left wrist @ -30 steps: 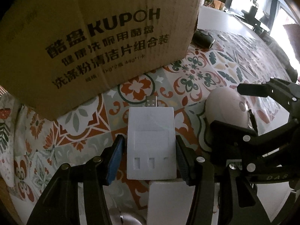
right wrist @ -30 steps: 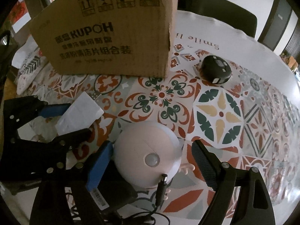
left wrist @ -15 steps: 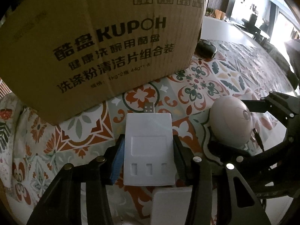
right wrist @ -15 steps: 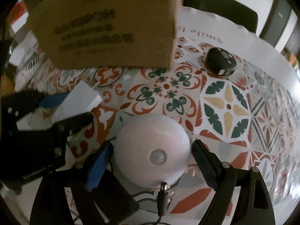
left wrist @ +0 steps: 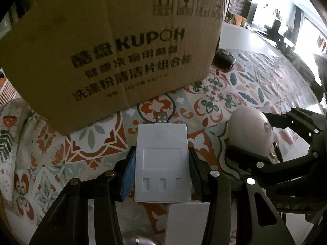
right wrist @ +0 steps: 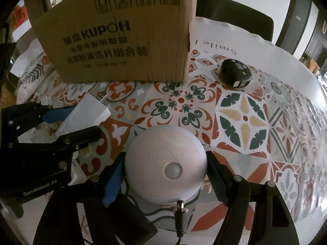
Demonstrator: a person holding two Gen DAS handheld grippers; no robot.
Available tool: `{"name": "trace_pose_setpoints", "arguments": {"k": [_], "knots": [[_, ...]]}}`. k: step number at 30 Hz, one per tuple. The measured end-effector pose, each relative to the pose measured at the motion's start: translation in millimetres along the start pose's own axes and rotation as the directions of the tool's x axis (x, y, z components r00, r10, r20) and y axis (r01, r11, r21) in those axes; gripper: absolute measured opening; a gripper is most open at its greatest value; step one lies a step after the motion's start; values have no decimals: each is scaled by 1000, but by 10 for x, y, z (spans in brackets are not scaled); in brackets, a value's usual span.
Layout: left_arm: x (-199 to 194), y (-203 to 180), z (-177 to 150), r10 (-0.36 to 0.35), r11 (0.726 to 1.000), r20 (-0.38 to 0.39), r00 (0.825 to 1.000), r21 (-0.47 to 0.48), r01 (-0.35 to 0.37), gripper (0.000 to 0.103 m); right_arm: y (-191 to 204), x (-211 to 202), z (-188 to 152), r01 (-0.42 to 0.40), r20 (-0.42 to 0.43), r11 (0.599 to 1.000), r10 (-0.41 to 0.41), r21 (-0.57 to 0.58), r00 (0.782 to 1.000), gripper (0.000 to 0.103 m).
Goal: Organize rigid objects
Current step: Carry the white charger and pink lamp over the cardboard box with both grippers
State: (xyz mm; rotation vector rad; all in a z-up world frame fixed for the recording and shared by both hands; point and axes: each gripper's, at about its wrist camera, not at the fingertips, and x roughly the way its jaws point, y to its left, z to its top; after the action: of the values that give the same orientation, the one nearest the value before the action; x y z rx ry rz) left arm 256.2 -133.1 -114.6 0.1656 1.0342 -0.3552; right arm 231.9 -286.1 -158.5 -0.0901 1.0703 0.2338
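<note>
A: Cardboard box [right wrist: 120,38] sits upright at the back of the tabletop [right wrist: 245,122], closed side facing us. Likely the drop target, so both loads point at it.

B: Right tool [right wrist: 165,173]?

A: Pinching the white dome sensor light [right wrist: 165,163] across its widest part, a fair hold on a round shell.

B: Left tool [left wrist: 161,175]?

A: Clamped on the white USB hub [left wrist: 161,161] by its long edges, plug forward, clear of the pads. Black mouse [right wrist: 236,73] sits loose just right of the box.
</note>
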Motion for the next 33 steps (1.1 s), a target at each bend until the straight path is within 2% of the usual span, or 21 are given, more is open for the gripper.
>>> {"name": "trace_pose_setpoints", "arguments": {"k": [17, 33], "knots": [[-579, 162, 92, 18, 999, 132, 991, -45, -12, 47, 142, -535, 209, 47, 157, 998, -53, 41, 986, 75], [-1136, 348, 236, 37, 996, 262, 964, -85, -15, 47, 407, -1045, 454, 12, 300, 999, -27, 50, 953, 75]]}}
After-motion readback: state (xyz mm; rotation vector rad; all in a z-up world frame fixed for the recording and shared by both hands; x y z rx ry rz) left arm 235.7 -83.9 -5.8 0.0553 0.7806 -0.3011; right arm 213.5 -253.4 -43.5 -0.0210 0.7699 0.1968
